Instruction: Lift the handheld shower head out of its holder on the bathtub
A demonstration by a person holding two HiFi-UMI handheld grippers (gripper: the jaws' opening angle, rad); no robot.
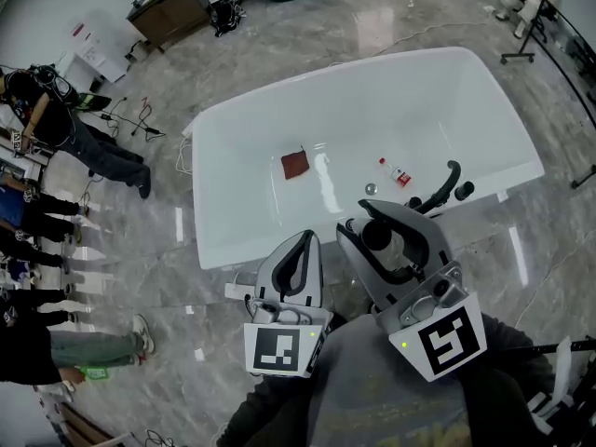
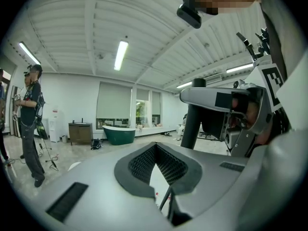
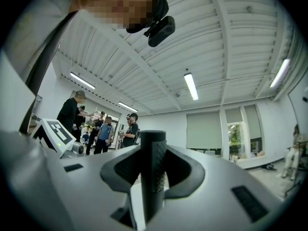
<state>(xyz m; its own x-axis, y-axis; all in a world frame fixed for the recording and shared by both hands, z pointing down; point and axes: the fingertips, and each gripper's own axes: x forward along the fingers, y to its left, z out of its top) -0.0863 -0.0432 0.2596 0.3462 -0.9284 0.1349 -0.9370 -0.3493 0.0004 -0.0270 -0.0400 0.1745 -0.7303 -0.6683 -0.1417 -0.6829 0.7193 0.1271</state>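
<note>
The white bathtub (image 1: 242,119) fills the middle of the head view. A black curved tap and holder (image 1: 447,186) stand on its near right rim. My right gripper (image 1: 380,226) is raised off the near rim, just left of that holder, and is shut on the black handle of the shower head (image 1: 376,237). In the right gripper view the handle (image 3: 153,172) stands upright between the pads and points toward the ceiling. The left gripper view shows it as a black stick (image 2: 191,126) under the right gripper. My left gripper (image 1: 304,242) is beside it, shut and holding nothing.
A red cloth (image 1: 295,164), a small bottle (image 1: 396,173) and the drain (image 1: 371,188) lie in the tub. Several people (image 1: 37,212) stand at the left among floor cables. A wooden cabinet (image 1: 172,9) is at the back left, and a stand (image 1: 531,26) at the back right.
</note>
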